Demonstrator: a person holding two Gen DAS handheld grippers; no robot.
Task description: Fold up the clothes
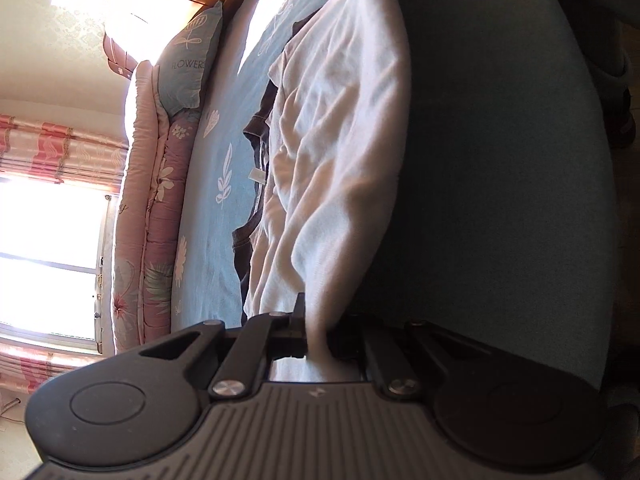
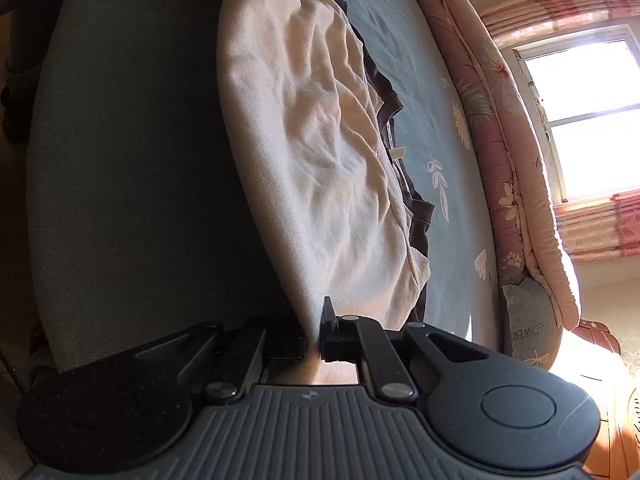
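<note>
Nearest in the left wrist view, the left gripper (image 1: 310, 334) has its jaws pinched together on a bunched edge of a white garment (image 1: 336, 152); the cloth runs down between the fingers and out below them. In the right wrist view the right gripper (image 2: 314, 334) is likewise clamped tight on another stretch of the same white garment (image 2: 316, 148), with the fabric squeezed thin between the two black fingers.

From both grips the garment stretches away, wrinkled and partly lifted, and its far part lies on the bed's blue sheet (image 1: 224, 128), close to the bed's near edge. Under it a dark brown garment (image 1: 244, 248) lies flat on the sheet; only its hem, a sleeve edge and a small white label stick out on the side away from the near edge.

The sheet, printed with white leaves and flowers, spreads beyond the clothes. Along the bed's far edge runs a rolled pink floral quilt (image 1: 154, 216), and at the head end a blue pillow (image 1: 188, 64) printed with "FLOWERS" leans against it.

Farthest off, a bright window (image 2: 584, 112) stands between pink striped curtains (image 2: 600, 224).
</note>
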